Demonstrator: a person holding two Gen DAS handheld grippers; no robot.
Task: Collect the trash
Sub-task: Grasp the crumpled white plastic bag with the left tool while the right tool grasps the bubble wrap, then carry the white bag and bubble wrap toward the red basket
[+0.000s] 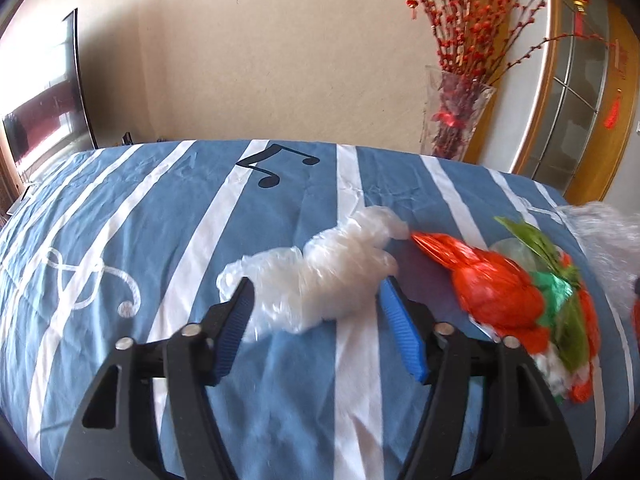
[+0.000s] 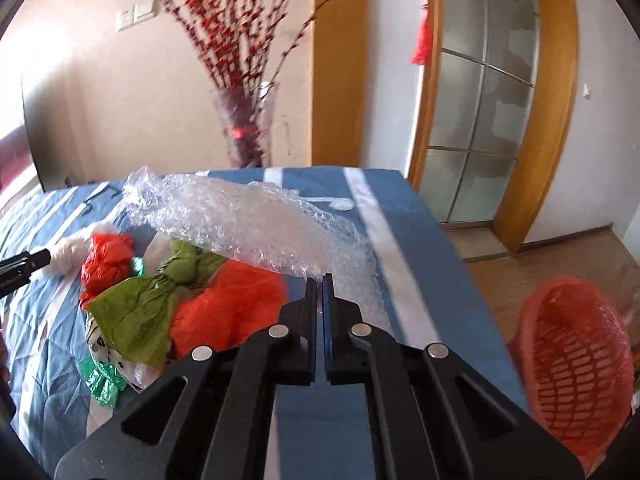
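A crumpled white plastic bag (image 1: 320,276) lies on the blue striped bedspread (image 1: 160,240). My left gripper (image 1: 316,292) is open, its blue pads on either side of the bag's near end. To its right lies a pile of red (image 1: 492,284) and green (image 1: 560,320) plastic bags. My right gripper (image 2: 319,280) is shut on the edge of a bubble wrap sheet (image 2: 248,224), which is lifted above the pile of red (image 2: 232,304) and green bags (image 2: 144,300). A red mesh bin (image 2: 576,364) lined with a red bag stands on the floor, lower right.
A glass vase of red-berry branches (image 1: 456,112) stands behind the bed's far edge. A dark TV screen (image 1: 44,96) is at the left wall. A wood-framed glass door (image 2: 480,100) and wooden floor (image 2: 560,256) lie to the right of the bed.
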